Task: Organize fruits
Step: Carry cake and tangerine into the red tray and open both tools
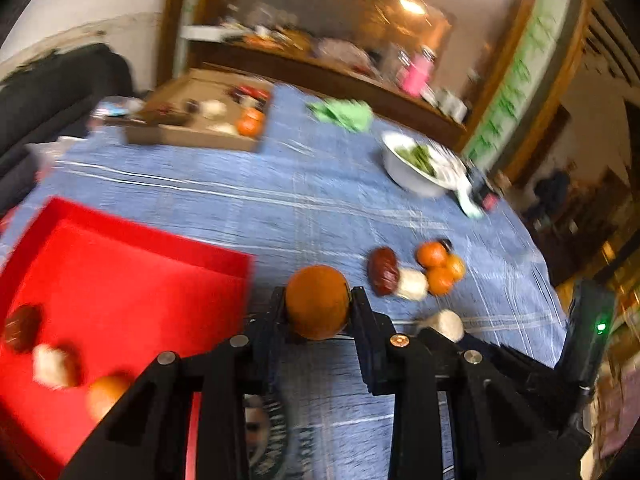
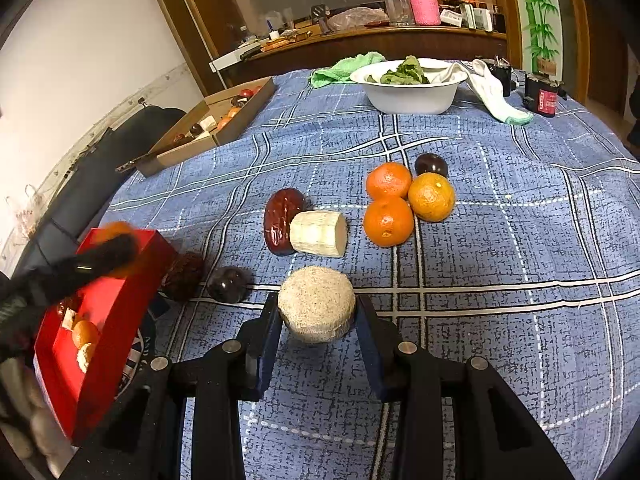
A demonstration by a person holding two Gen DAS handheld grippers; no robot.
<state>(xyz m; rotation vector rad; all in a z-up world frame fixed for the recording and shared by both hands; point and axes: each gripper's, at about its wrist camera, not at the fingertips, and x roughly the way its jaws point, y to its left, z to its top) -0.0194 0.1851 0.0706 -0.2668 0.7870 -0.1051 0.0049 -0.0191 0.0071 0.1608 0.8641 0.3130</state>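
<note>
left tool [image 1: 318, 307]: clamped on an orange [image 1: 318, 306], just right of the red tray [image 1: 132, 264] | right tool [image 2: 317, 312]: clamped on a round speckled piece [image 2: 316, 303], on the tabletop [image 2: 500, 280] right of the red tray | three oranges [image 2: 388, 220] lie further right of that tray

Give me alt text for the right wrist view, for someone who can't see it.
The right gripper has its fingers closed on a pale speckled round fruit above a blue plaid tablecloth. Beyond lie three oranges, a red date and a white cut piece; a red tray sits left.
</note>
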